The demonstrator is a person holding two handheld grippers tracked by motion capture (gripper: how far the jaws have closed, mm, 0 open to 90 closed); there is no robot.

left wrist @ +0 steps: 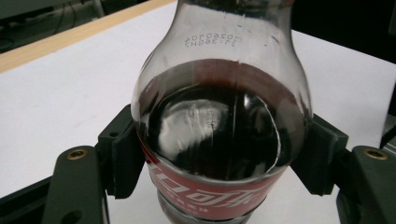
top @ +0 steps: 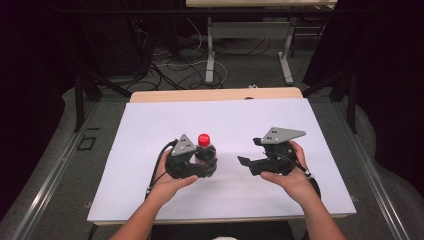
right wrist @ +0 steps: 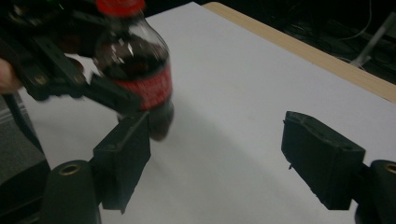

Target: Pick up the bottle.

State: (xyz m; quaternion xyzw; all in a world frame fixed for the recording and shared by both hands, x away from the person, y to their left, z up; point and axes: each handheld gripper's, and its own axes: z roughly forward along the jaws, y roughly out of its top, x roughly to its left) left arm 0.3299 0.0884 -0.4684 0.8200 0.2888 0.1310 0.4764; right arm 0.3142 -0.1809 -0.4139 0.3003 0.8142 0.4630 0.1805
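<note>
- Gripping the cola bottle [top: 205, 150] is the left gripper [top: 207, 167]: jaws clamped on both sides of bottle's body, at the top edge of the red label.
- Bottle: upright, red cap [top: 203, 139] on, dark drink inside, red label w/ white script. Seen on the white sheet [top: 150, 130] covering the table, left of sheet's middle, nearer the person's edge than the far edge.
- Left gripper view: bottle [left wrist: 219, 130] sits between the two black pads [left wrist: 122, 154], both touching the plastic; clear shoulder above the liquid has a printed code. White sheet behind the bottle, wood table edge [left wrist: 70, 35] beyond that.
- Right gripper [top: 246, 162]: jaws wide apart, nothing between them. It's to the right of the bottle, pointing toward it, close but not touching.
- Right gripper view: bottle [right wrist: 140, 74] at upper left, held by the other gripper [right wrist: 93, 88]; own left pad [right wrist: 123, 158] overlaps the bottle's base in frame, contact can't be told. Own right pad [right wrist: 320, 156] well apart from bottle, over bare sheet.
- Betw. right gripper and bottle: just bare white sheet.
- Around, all beyond the sheet relative to bottle: wood strip of table [top: 215, 94], floor cables [top: 175, 65], legs of another table [top: 210, 55], dark curtains [top: 380, 60] at the sides.
- Person's hands [top: 295, 175] hold each gripper; forearms come in from the near edge.
</note>
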